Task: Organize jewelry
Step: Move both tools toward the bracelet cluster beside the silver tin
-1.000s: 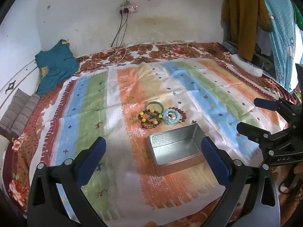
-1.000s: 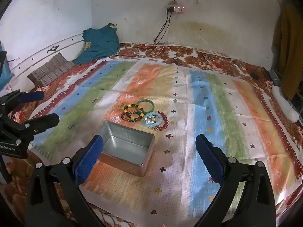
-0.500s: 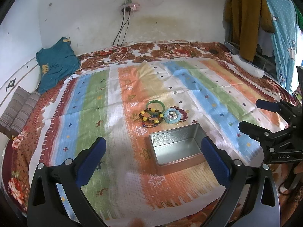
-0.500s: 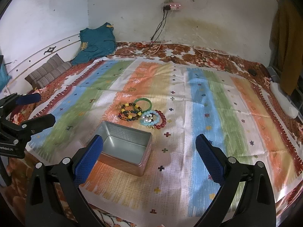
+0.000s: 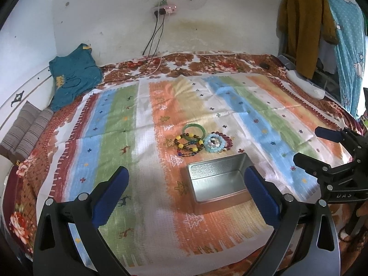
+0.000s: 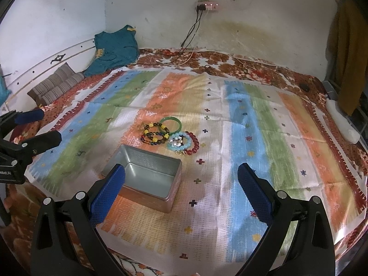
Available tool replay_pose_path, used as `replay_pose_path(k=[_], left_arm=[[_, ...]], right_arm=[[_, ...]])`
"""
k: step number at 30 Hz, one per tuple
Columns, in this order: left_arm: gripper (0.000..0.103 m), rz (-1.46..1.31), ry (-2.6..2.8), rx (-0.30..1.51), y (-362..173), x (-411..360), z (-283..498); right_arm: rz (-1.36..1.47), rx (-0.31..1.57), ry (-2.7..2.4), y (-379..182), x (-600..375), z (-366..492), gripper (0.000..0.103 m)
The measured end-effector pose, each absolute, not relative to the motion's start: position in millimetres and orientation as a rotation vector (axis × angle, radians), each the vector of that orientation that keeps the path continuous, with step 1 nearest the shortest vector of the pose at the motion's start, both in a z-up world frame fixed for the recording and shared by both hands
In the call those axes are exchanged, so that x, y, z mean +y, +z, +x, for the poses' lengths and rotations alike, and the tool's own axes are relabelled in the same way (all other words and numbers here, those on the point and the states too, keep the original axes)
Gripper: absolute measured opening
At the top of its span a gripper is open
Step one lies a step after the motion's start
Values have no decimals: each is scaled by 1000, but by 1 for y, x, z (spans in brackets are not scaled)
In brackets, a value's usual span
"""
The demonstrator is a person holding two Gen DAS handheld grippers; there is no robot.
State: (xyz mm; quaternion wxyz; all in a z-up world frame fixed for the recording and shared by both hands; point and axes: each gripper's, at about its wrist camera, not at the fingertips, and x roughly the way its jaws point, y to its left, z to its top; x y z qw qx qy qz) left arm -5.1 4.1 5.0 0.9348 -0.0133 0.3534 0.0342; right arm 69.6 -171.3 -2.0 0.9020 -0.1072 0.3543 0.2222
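An open, empty metal tin (image 5: 218,181) (image 6: 147,177) sits on a striped cloth. Just beyond it lie bracelets in a cluster: a green bangle (image 5: 193,130) (image 6: 170,124), dark and yellow beaded bracelets (image 5: 188,146) (image 6: 153,135), a light-blue beaded bracelet (image 5: 214,143) (image 6: 179,143) and a dark-red beaded bracelet (image 5: 226,141) (image 6: 194,143). My left gripper (image 5: 184,193) is open and empty, above the cloth short of the tin. My right gripper (image 6: 181,191) is open and empty, near the tin's right side; it also shows in the left wrist view (image 5: 317,147).
The striped cloth (image 5: 110,138) covers a floral bedspread (image 6: 253,69). A teal garment (image 5: 73,78) and a striped cushion (image 5: 25,128) lie at the far left. Cables (image 5: 151,53) hang from a wall socket. Clothes (image 5: 306,23) hang at the right. A white object (image 6: 342,122) lies at the bed's right edge.
Both grippers have moved slightly forward and up over the bed; the tin and bracelets lie where they were. Both jaws stay open.
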Motion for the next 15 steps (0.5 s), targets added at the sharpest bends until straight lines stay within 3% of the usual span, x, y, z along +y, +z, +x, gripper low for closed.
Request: replay_pose_path(k=[15], left_arm=[[98, -57, 82, 735, 1, 7, -3]], right_arm=[[-244, 746, 436, -4, -164, 68, 99]])
